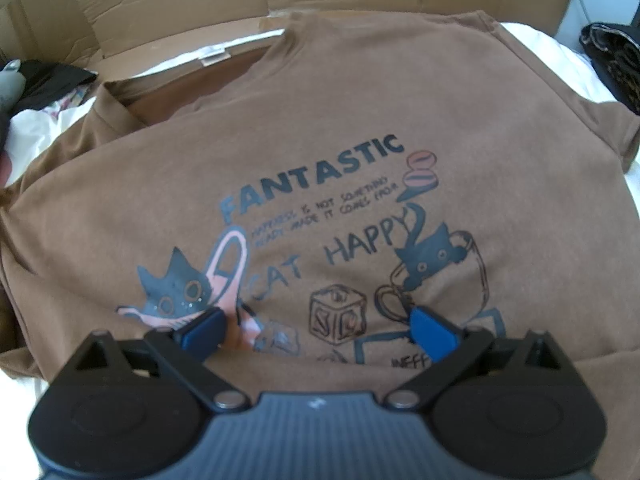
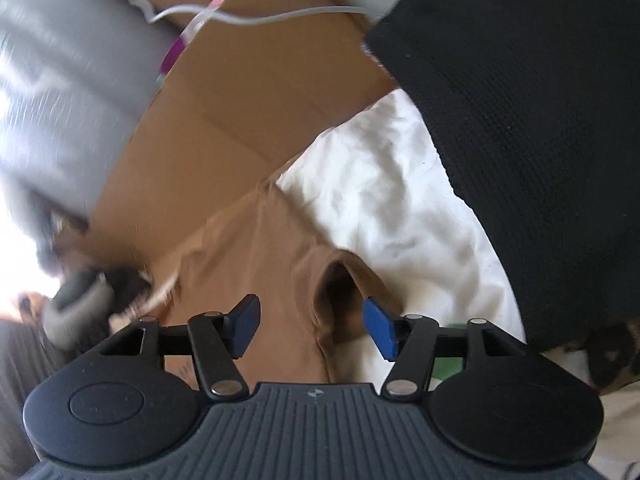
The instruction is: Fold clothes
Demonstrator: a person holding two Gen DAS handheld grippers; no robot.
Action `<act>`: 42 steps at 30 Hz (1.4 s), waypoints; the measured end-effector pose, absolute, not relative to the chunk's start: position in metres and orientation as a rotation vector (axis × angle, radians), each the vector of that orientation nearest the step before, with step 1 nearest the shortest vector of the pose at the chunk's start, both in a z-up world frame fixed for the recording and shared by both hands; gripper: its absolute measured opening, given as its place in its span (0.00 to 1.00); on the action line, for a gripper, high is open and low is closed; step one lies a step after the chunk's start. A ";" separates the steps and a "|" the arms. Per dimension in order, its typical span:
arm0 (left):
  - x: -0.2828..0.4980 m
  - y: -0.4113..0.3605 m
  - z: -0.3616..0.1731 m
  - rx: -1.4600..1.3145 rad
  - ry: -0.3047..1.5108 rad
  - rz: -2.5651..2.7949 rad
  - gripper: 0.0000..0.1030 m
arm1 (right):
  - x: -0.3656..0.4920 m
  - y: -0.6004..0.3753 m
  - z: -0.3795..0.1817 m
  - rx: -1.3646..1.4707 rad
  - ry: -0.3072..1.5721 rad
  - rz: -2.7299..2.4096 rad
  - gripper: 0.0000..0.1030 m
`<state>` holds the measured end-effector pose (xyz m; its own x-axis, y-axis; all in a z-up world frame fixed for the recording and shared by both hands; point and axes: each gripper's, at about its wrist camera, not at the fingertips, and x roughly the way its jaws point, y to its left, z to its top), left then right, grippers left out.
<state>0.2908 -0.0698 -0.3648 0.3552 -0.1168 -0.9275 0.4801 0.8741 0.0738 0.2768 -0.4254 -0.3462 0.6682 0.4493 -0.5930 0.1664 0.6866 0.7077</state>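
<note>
With both tongs spread, the left tongs (image 1: 320,330) over the brown T-shirt (image 1: 320,140) and the right tongs (image 2: 312,326) by its sleeve (image 2: 340,292), I feared a loose pinch would bunch it.

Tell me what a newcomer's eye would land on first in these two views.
First, the brown T-shirt spread flat across the left wrist view, its cat print reading FANTASTIC and CAT HAPPY. The left gripper hangs open above that print. In the right wrist view, the open right gripper frames a brown sleeve, beside a white sheet.
</note>
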 end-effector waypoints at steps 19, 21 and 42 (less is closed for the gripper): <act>0.288 -0.049 -0.364 0.358 1.142 -0.400 0.99 | 0.302 -0.419 -0.387 1.282 0.859 -0.073 0.73; 0.288 -0.046 -0.363 0.357 1.142 -0.401 0.99 | 0.302 -0.418 -0.389 1.330 0.844 -0.114 0.73; 0.287 -0.014 -0.361 0.357 1.139 -0.407 1.00 | 0.330 -0.413 -0.350 1.160 0.714 -0.122 0.05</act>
<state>0.2866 -0.0138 -0.3612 0.3603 -0.1296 -0.9238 0.4850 0.8720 0.0668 0.3296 -0.4126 -0.3497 0.7758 0.2662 -0.5720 0.4411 0.4194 0.7934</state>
